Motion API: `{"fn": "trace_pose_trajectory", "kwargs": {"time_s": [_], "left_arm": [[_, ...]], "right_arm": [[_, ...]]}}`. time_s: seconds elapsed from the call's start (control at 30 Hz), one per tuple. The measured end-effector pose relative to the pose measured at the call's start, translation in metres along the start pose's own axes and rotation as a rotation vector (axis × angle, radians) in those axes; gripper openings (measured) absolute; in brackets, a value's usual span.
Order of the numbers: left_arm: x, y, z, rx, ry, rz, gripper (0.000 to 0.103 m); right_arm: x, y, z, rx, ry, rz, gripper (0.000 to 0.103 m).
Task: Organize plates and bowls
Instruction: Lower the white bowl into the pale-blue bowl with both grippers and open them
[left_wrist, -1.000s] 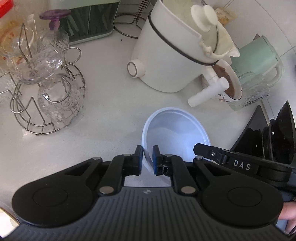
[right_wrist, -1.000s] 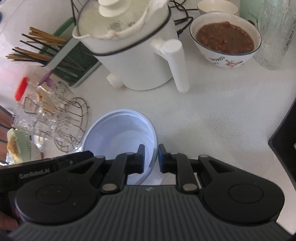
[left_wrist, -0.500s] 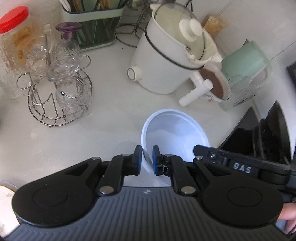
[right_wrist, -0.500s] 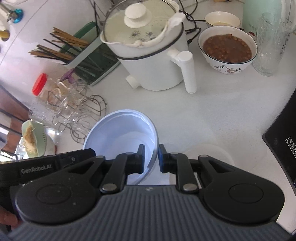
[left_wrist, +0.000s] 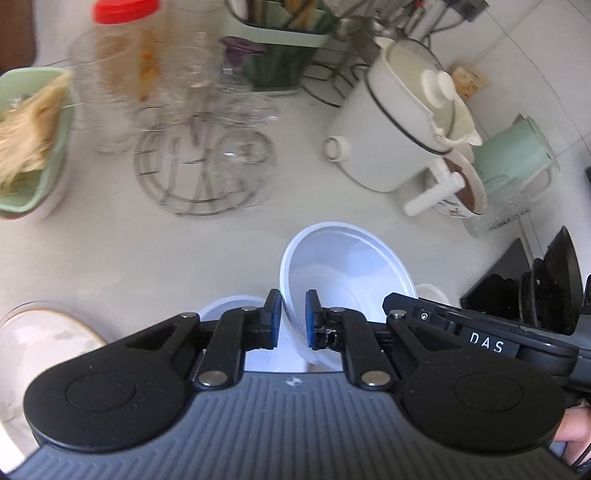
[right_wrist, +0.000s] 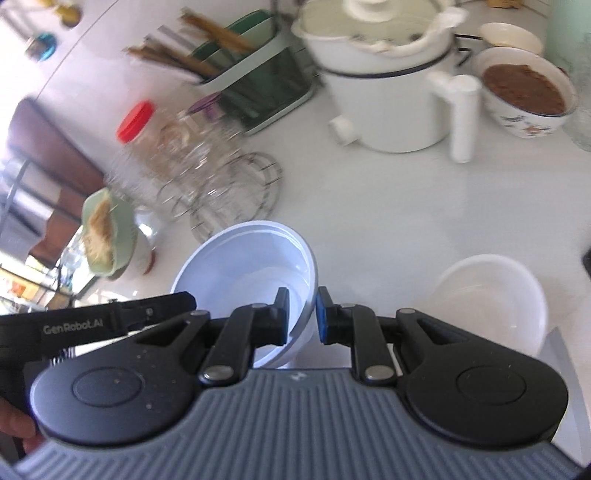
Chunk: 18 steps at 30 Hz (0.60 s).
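Note:
A pale blue-white bowl (left_wrist: 343, 266) is held in the air above the white counter, gripped on opposite sides of its rim. My left gripper (left_wrist: 292, 319) is shut on its left rim. My right gripper (right_wrist: 301, 315) is shut on its right rim; the bowl shows in the right wrist view (right_wrist: 251, 258) too. A second white bowl (right_wrist: 491, 299) sits on the counter to the right. A cream plate (left_wrist: 40, 339) lies at the lower left, and another white dish (left_wrist: 225, 308) peeks out under the left gripper.
A white electric pot (left_wrist: 399, 136) and a bowl of brown food (right_wrist: 524, 88) stand at the back right. A wire rack with glasses (left_wrist: 207, 162), a red-lidded jar (left_wrist: 122, 74), a green chopstick holder (right_wrist: 255, 85) and a green dish of food (left_wrist: 26, 140) stand left. Dark plates (left_wrist: 554, 280) stand at the right.
Both grippers have lifted the bowl and drawn it back and up from the counter. More of the counter shows now, with the second white bowl, the cream plate and the green dish.

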<state>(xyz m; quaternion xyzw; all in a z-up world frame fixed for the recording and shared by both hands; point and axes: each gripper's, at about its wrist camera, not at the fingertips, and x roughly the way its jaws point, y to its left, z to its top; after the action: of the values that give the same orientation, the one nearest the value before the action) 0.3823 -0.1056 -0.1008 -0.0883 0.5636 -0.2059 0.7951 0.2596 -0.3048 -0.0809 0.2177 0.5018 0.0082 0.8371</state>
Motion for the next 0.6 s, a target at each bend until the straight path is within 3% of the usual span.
{"fn": "trace_pose_trajectory", "kwargs": {"time_s": [0.33, 0.6], "left_arm": [[-0.009, 0.039, -0.019, -0.063, 0.035, 0.058, 0.014], [0.000, 0.048, -0.037, -0.090, 0.055, 0.068, 0.014]], "right_arm": [[0.025, 0.034, -0.017, -0.070, 0.091, 0.016, 0.019], [0.037, 0.033, -0.030, -0.106, 0.142, 0.002, 0.020]]}}
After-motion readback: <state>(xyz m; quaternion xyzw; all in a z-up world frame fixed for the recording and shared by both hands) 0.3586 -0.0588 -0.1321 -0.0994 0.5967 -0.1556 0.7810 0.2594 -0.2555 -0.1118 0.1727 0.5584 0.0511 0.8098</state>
